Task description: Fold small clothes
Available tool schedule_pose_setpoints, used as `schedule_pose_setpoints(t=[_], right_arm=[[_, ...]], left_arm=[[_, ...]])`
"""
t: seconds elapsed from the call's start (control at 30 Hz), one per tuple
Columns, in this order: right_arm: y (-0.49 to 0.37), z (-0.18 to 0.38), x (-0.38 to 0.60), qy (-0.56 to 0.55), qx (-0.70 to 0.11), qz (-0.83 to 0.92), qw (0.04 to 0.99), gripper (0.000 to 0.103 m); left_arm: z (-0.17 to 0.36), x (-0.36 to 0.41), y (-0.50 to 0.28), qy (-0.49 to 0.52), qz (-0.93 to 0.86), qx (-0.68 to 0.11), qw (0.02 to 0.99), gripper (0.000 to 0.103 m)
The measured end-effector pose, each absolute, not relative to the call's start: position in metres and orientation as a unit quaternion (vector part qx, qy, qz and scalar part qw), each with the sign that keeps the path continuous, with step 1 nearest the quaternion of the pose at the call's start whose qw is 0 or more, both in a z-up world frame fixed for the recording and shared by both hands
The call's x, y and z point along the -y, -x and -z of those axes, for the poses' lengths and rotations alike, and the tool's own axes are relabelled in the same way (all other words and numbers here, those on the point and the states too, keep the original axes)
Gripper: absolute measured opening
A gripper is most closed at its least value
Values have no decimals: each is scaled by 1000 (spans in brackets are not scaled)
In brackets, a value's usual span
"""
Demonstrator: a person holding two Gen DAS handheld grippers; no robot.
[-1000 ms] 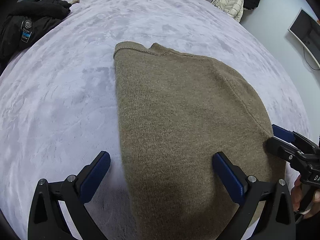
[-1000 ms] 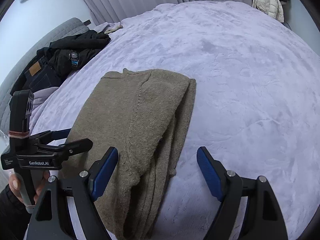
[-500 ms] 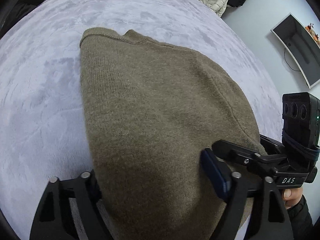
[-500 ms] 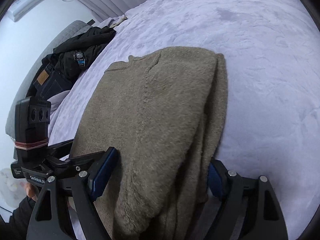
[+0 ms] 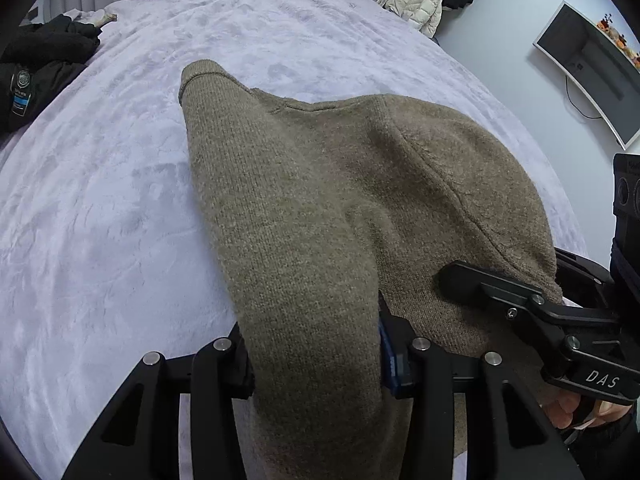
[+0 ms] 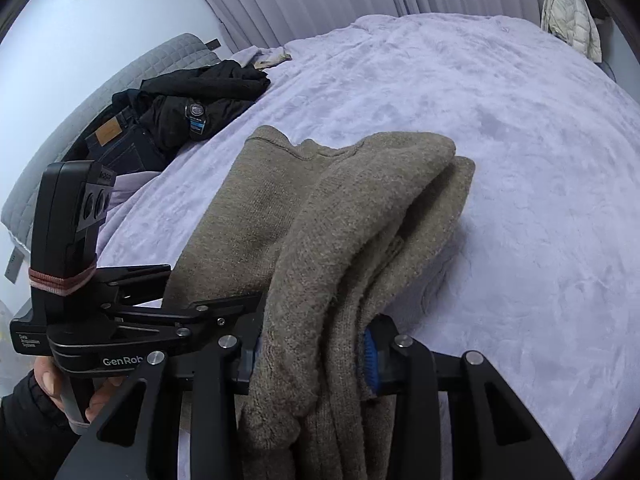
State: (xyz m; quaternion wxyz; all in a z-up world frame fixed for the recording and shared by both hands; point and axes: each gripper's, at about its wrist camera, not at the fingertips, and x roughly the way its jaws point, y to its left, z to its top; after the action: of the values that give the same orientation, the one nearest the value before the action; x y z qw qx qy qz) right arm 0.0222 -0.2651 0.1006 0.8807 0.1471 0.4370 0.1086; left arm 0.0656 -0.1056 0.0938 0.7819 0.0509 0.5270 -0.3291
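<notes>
An olive-brown knit sweater (image 5: 340, 208) lies folded lengthwise on a pale lilac plush bed (image 5: 100, 220). My left gripper (image 5: 316, 364) is shut on the near left edge of the sweater, which bunches up between the fingers. My right gripper (image 6: 312, 356) is shut on the near right edge of the sweater (image 6: 352, 216), with several layers pinched. The near end is lifted off the bed; the far end with the collar rests on it. Each gripper shows in the other's view: the right gripper (image 5: 532, 312) at the right, the left gripper (image 6: 132, 320) at the left.
A pile of dark clothes (image 6: 180, 112) with jeans lies at the bed's far left, also in the left wrist view (image 5: 36, 64). A cream puffer jacket (image 5: 416, 4) hangs beyond the far edge. A monitor (image 5: 588, 64) is on the right wall. Curtains stand behind.
Both grippers moved forward over the sweater's near edge and closed on it. The near end has risen from the bed and bunched up.
</notes>
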Motion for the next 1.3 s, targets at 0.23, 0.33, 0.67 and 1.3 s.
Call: schedule_pose_setpoints(t=[0.23,0.33,0.67,1.3], right_arm=[[19,-129,240,-132,-432,-119,884,40],[42,-127,231,-128,-438,-123,881,40],[106,-114,206,-136,-445,-141,874,40],[151,-99,225,-104,-415,-63,902,69]], left_arm=[[-112,88,-19,-62,322,-528,783,47],[-111,79,4,-67,321,-535,779,47],[-95,46,62,-64,317,-543,775,47],[-103,-8,88,-20,279,-480,831,89]])
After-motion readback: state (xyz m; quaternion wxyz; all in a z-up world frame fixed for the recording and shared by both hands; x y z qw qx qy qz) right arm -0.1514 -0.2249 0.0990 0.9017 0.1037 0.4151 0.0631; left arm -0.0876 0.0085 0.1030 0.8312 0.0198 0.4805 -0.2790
